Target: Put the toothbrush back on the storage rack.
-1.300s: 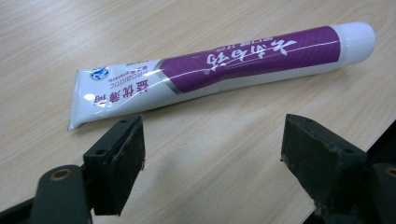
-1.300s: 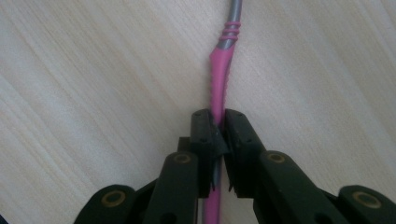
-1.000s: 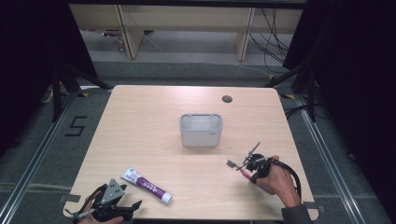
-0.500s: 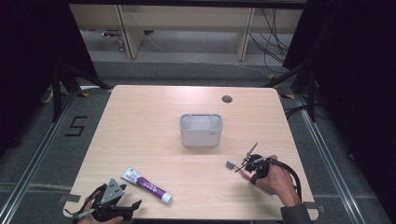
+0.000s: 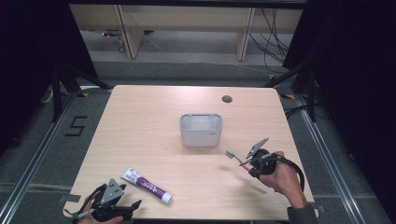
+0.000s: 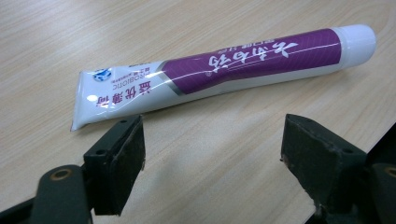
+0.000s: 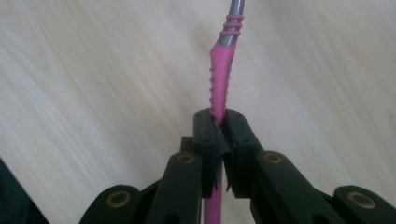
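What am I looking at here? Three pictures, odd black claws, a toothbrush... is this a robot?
No robot: a person at a table holds a hand-operated claw in each hand. The wide picture comes from a camera above, looking down on the table. The other two come from small cameras riding on the claws, looking along their black jaws.

On the wood stand a grey holder in the middle and a purple-and-white toothpaste tube near the front. The left claw hangs just short of the tube, jaws wide apart, touching nothing. The right claw is clamped on the pink handle of a toothbrush, whose bristled head points toward the holder.
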Action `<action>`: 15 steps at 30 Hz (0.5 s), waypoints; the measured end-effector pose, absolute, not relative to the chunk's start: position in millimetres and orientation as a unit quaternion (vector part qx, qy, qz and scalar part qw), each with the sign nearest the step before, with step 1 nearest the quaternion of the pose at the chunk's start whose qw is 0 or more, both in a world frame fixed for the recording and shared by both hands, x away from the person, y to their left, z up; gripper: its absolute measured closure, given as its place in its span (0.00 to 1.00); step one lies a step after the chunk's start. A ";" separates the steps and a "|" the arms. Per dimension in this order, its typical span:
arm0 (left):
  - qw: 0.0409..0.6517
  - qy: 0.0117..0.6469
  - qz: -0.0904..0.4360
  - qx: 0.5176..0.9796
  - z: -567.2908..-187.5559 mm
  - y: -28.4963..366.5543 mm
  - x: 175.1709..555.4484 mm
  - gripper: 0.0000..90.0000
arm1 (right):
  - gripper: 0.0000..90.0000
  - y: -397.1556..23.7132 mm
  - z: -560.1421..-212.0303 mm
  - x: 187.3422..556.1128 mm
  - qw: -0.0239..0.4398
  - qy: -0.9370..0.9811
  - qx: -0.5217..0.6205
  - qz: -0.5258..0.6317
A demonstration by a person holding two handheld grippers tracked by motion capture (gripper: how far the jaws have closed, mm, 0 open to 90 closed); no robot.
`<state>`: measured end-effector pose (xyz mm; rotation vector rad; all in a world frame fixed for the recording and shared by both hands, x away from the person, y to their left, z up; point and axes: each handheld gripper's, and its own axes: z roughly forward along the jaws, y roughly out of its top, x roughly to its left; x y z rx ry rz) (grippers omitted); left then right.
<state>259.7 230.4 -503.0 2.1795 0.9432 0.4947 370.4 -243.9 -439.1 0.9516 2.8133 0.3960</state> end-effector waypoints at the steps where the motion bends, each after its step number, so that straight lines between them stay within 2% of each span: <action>1: 0.351 0.365 0.191 0.841 -503.1 230.4 259.5 0.24 | 0.94 -244.0 -437.0 370.0 0.085 0.935 0.318 0.133; 15: 0.354 0.373 0.187 0.837 -503.2 230.1 259.7 0.24 | 0.94 -253.9 -409.2 366.6 0.149 0.884 0.328 0.299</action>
